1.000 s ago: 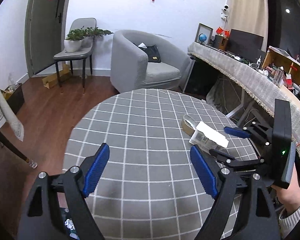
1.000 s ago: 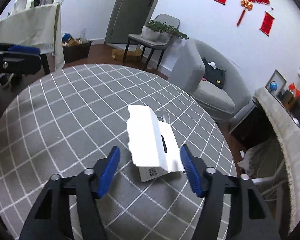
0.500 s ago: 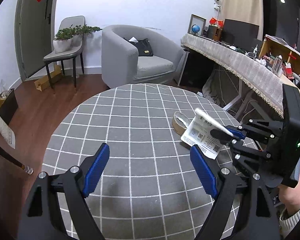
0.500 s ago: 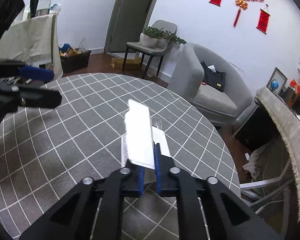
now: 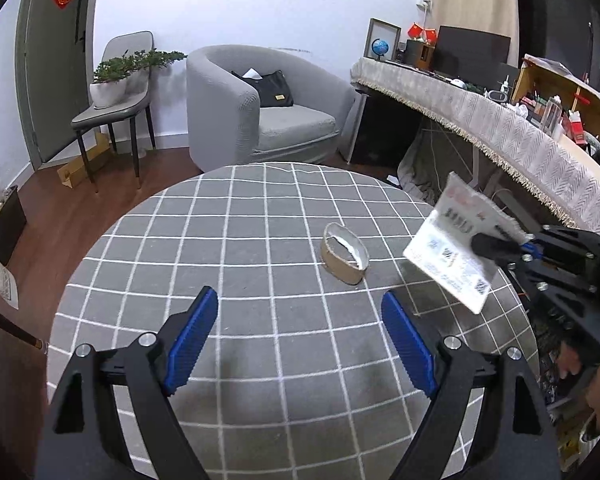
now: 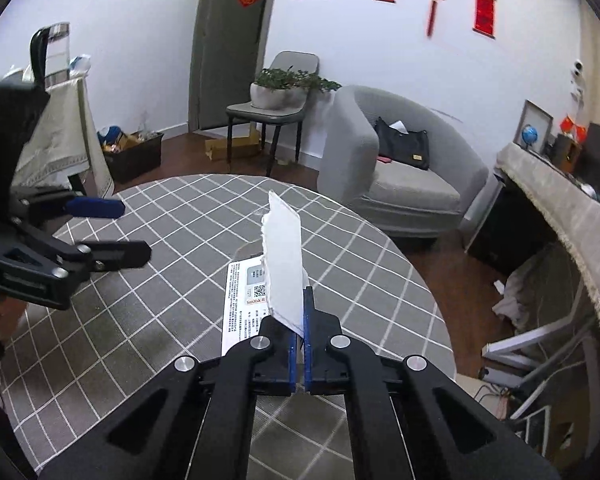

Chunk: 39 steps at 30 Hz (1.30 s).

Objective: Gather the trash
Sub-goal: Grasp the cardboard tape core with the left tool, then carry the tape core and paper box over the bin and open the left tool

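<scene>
1. The right gripper (image 6: 298,344) is pinched shut on the lower edge of a torn card package (image 6: 260,280), held clear above the table (image 6: 140,312).
2. The package looks light, thin and fairly stiff. Its loose white flap may bend or tear, so a grip near the printed, double-layered edge is likely safest.
3. The left gripper (image 5: 300,340) hangs over the table with its jaws spread wide and opening; nothing is between them.
4. A used tape roll (image 5: 345,253) lies on the table ahead of it. It appears light, hollow and easily crushed; pinching across one wall of the ring should serve.
</scene>
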Each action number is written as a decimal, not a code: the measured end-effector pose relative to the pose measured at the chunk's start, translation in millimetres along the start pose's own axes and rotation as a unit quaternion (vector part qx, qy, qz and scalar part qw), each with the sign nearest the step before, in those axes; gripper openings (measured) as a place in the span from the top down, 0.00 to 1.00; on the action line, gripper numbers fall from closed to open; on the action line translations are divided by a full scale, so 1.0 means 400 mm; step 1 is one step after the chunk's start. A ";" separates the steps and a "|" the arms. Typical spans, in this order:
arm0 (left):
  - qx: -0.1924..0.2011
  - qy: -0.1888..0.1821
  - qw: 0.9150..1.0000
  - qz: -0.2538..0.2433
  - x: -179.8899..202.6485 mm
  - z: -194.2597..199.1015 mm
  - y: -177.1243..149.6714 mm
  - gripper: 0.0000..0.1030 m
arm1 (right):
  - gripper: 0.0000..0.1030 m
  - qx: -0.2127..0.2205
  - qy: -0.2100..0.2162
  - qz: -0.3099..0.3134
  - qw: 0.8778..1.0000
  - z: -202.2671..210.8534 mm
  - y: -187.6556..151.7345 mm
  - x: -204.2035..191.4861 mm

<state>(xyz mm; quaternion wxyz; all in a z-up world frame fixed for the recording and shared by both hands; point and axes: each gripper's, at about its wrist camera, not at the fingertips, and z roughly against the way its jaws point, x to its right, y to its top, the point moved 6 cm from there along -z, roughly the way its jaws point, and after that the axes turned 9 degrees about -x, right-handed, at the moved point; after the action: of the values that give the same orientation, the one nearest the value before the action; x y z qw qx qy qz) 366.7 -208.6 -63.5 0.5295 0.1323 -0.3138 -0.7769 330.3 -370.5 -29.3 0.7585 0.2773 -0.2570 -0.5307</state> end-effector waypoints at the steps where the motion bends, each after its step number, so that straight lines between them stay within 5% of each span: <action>1: -0.002 -0.002 1.000 -0.003 0.010 -0.011 0.006 0.15 | 0.98 0.000 0.000 -0.007 1.000 0.006 -0.002 0.010; 18: -0.075 0.027 0.997 -0.006 0.081 -0.211 0.063 0.14 | 0.98 -0.004 0.002 -0.083 0.997 0.068 -0.043 0.131; 26: -0.086 0.057 0.995 -0.003 0.081 -0.254 0.085 0.36 | 0.98 -0.015 -0.001 -0.082 0.997 0.070 -0.054 0.126; 28: -0.082 0.051 0.995 0.006 0.072 -0.248 0.089 0.63 | 0.98 -0.017 -0.001 -0.079 0.997 0.072 -0.052 0.119; 39: -0.065 0.020 0.997 0.042 -0.007 -0.147 0.034 0.64 | 0.98 -0.016 0.014 -0.074 0.997 0.093 -0.022 0.037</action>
<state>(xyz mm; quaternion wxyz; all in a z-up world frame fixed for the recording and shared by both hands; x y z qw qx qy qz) 409.5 -230.1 -100.6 0.5752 0.0996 -0.2569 -0.7702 303.5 -392.6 -7.6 0.7248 0.2907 -0.2168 -0.5858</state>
